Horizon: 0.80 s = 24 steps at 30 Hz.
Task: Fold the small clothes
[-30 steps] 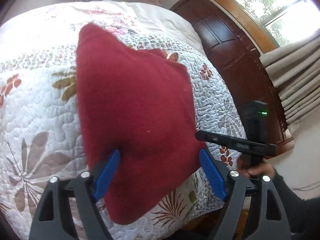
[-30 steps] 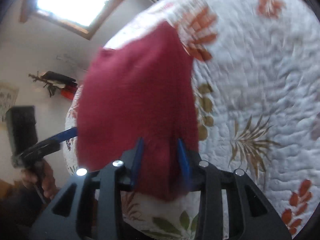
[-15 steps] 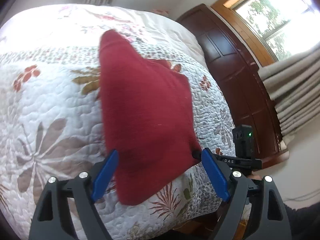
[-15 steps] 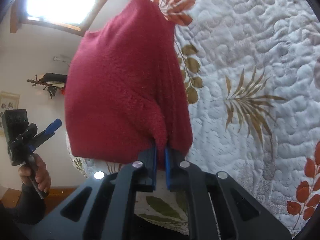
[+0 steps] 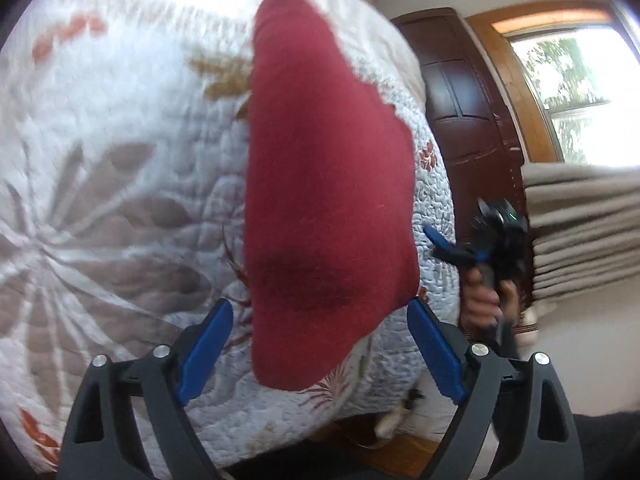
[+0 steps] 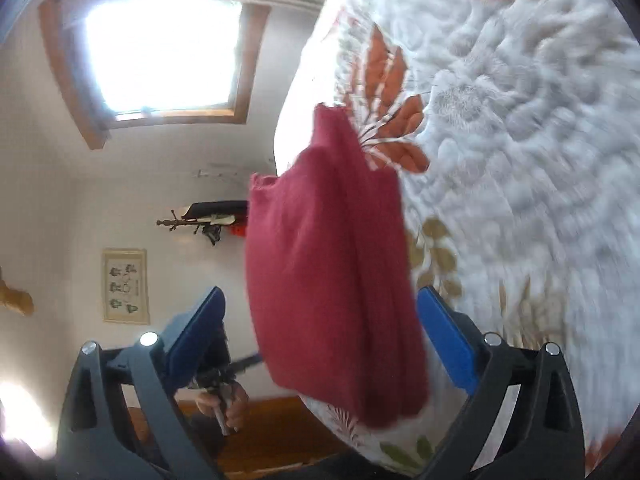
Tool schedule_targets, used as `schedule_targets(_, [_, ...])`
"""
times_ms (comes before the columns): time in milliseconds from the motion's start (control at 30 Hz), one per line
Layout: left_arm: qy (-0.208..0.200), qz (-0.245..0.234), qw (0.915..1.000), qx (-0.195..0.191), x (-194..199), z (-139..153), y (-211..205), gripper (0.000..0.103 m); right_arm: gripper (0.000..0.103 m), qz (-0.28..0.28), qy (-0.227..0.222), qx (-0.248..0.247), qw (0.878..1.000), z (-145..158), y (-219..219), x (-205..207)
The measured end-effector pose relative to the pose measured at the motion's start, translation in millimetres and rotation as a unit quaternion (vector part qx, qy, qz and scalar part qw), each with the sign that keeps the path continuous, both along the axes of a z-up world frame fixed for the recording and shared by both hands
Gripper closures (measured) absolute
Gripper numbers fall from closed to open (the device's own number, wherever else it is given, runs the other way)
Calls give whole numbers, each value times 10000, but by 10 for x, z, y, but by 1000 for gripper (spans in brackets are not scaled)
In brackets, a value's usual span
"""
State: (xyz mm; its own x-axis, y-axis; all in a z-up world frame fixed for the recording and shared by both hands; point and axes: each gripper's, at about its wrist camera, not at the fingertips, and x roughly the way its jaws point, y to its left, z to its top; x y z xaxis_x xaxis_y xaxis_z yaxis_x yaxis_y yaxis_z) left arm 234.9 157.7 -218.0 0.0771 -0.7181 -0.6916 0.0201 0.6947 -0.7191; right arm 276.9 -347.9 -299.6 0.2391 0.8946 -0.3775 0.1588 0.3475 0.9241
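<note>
Two blue pads of the left hand-held gripper stand wide apart, gripping nothing; the folded dark red fleece garment lies on the white quilted floral bedspread beyond them. From the right wrist, the right hand-held gripper is likewise spread wide and empty, the garment between its pads near the bed edge.

Left gripper fingers spread wide, right gripper likewise
</note>
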Motion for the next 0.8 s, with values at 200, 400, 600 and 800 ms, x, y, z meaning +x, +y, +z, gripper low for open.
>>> schedule_targets(200, [444, -249, 9984, -227, 81, -223, -54, 14, 7, 682, 175, 164, 9974, -404, 313, 630])
schedule_targets(400, [549, -288, 9963, -592, 86, -388, -161, 15, 6, 976, -23, 427, 9943, -393, 561, 843])
schedule_targets(600, [410, -432, 9955, -733, 77, -424, -380, 15, 14, 896, -28, 228, 9957, -413, 545, 927])
schedule_targets(800, [524, -440, 9942, -826, 128, -450, -462, 16, 13, 1104, -273, 296, 9931, -279, 735, 1027])
